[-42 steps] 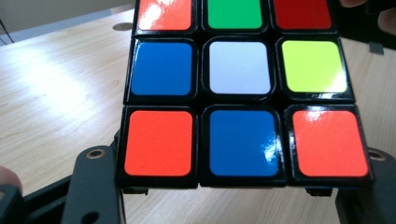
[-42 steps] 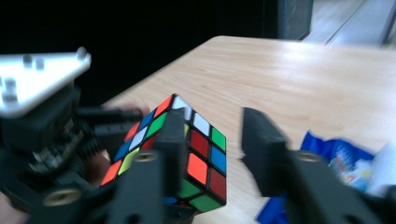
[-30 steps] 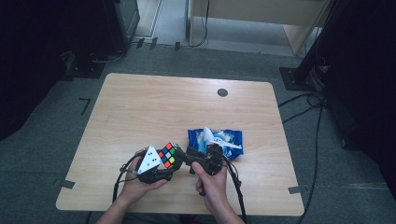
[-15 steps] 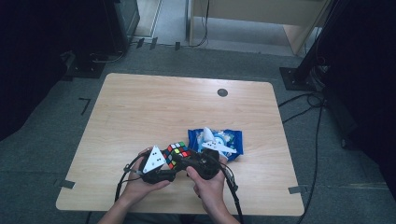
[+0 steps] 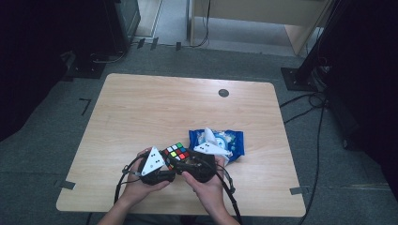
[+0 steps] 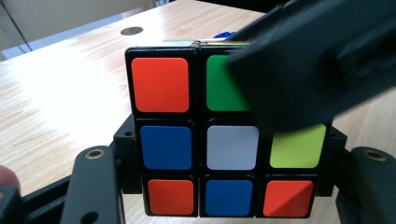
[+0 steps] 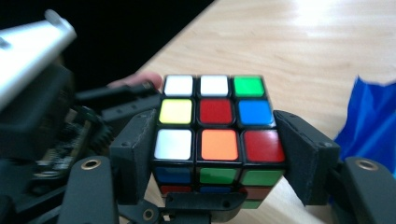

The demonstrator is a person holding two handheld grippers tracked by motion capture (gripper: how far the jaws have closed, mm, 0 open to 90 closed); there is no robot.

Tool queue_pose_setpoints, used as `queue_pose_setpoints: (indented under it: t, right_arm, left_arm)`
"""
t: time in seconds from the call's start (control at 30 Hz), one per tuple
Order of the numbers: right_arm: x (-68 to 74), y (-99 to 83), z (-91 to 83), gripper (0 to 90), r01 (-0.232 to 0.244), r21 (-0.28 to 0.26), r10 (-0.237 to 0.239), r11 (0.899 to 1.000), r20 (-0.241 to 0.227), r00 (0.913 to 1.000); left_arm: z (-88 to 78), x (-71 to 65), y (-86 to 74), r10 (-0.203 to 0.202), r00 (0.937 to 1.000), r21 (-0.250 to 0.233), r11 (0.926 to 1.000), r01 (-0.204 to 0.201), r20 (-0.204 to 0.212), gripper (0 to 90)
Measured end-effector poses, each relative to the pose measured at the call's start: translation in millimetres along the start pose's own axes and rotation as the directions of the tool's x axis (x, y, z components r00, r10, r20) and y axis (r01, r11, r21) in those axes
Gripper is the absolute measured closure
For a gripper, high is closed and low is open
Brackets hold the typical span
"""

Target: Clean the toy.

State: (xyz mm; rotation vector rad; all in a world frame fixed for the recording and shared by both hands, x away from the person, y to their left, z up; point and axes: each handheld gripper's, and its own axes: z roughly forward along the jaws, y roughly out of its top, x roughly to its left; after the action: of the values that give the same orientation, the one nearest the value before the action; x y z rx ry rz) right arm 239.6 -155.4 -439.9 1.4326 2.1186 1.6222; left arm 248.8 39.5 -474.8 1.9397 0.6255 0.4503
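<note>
Left gripper (image 6: 224, 205) clamps cube (image 6: 219, 135) near table (image 5: 141, 108) front edge; right gripper (image 7: 224, 163), jaws around upper layer, should seat squarely before twisting.

We list one scrambled puzzle cube (image 5: 176, 152), black-framed, coloured stickers, held level above the near tabletop (image 5: 141, 112) edge.

Both hands meet, low and close together

The left hand-held gripper (image 5: 170, 161) is clamped tight; the right hand-held gripper (image 5: 184, 165) jaws flank the same object, pads against its sides.
</note>
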Motion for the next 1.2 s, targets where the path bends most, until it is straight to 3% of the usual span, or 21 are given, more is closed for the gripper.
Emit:
queue_pose_setpoints:
  t: [0.1,0.17,0.23,0.3,0.37,0.5,0.57,0.67,0.77,0.83,0.9,0.97,1.0,1.03,1.13,1.17,1.2]
  right_arm:
    - [-11.8,12.4,-15.5,28.6,-0.021,-0.071,0.02,0.997,-0.02,0.9996]
    - [-23.4,20.7,-29.5,34.4,-0.015,-0.125,0.019,0.992,0.032,0.9993]
    - [-36.7,24.8,-39.5,41.9,0.026,-0.145,-0.008,0.989,0.122,0.9925]
    - [-51.0,24.8,-43.1,42.6,0.052,-0.117,-0.024,0.992,0.232,0.9725]
    - [-67.0,20.0,-39.9,43.3,0.059,-0.053,-0.041,0.997,0.299,0.9535]
    - [-83.7,4.0,-23.8,45.9,0.011,0.021,-0.017,1.0,0.333,0.9427]
    - [-87.3,-3.4,-13.1,46.4,0.016,0.057,-0.035,0.998,0.346,0.9377]
    - [-91.0,-10.7,-2.4,53.9,0.04,0.098,-0.077,0.994,0.411,0.9083]
    - [-96.3,-12.5,-2.5,74.7,0.029,0.106,-0.072,0.994,0.428,0.9008]
    - [-98.0,-11.7,-7.4,85.5,0.033,0.091,-0.069,0.995,0.427,0.9015]
    - [-97.1,-9.0,-13.8,89.1,0.057,0.069,-0.081,0.996,0.43,0.8994]
    - [-94.6,-5.4,-21.3,89.5,0.097,0.034,-0.102,0.995,0.443,0.8908]
    - [-93.1,-3.4,-25.6,89.5,0.121,0.018,-0.115,0.993,0.458,0.8816]
    - [-91.4,-0.6,-31.4,89.4,0.15,-0.007,-0.127,0.989,0.492,0.8612]
    - [-90.0,6.0,-45.3,89.5,0.193,-0.064,-0.128,0.979,0.543,0.8301]
    - [-89.7,8.2,-49.5,89.5,0.2,-0.075,-0.129,0.977,0.544,0.8294]
    - [-89.2,10.6,-52.9,89.4,0.208,-0.089,-0.132,0.974,0.522,0.8429]
  left_arm:
    - [-2.6,9.1,-2.5,-0.03,0.9992,0.009,0.9995,0.031,-0.025,33.8]
    - [-6.1,15.5,-2.8,-0.052,0.9979,-0.001,0.9986,0.053,-0.037,33.8]
    - [-7.8,18.0,-2.4,-0.062,0.9971,-0.005,0.9981,0.062,-0.045,33.8]
    - [-8.4,18.8,-2.2,-0.059,0.9973,-0.003,0.9983,0.059,-0.045,33.8]
    - [-7.5,18.1,-2.5,-0.053,0.9978,0.003,0.9986,0.053,-0.041,33.7]
    - [-4.6,16.3,-3.3,-0.054,0.9979,0.011,0.9985,0.054,-0.036,33.7]
    - [-3.6,15.5,-3.8,-0.052,0.9981,0.014,0.9985,0.052,-0.034,33.7]
    - [-3.4,15.2,-4.6,-0.05,0.9983,0.019,0.9985,0.051,-0.03,33.8]
    - [-4.3,15.9,-5.1,-0.052,0.9981,0.018,0.9985,0.053,-0.032,33.7]
    - [-4.9,16.7,-5.1,-0.053,0.998,0.018,0.9984,0.054,-0.033,33.7]
    - [-5.2,16.9,-4.9,-0.057,0.9978,0.014,0.9983,0.057,-0.034,33.7]
    - [-5.2,16.9,-4.6,-0.055,0.9979,0.014,0.9984,0.055,-0.033,33.7]
    - [-5.1,16.6,-4.4,-0.055,0.9979,0.013,0.9984,0.055,-0.034,33.8]
    - [-5.0,16.6,-4.3,-0.053,0.998,0.014,0.9985,0.054,-0.033,33.7]
    - [-4.8,16.5,-4.4,-0.049,0.9982,0.016,0.9987,0.049,-0.034,33.7]
    - [-4.7,16.3,-4.4,-0.049,0.9982,0.014,0.9986,0.05,-0.034,33.8]
    - [-4.7,16.3,-4.3,-0.05,0.9982,0.015,0.9986,0.05,-0.034,33.7]
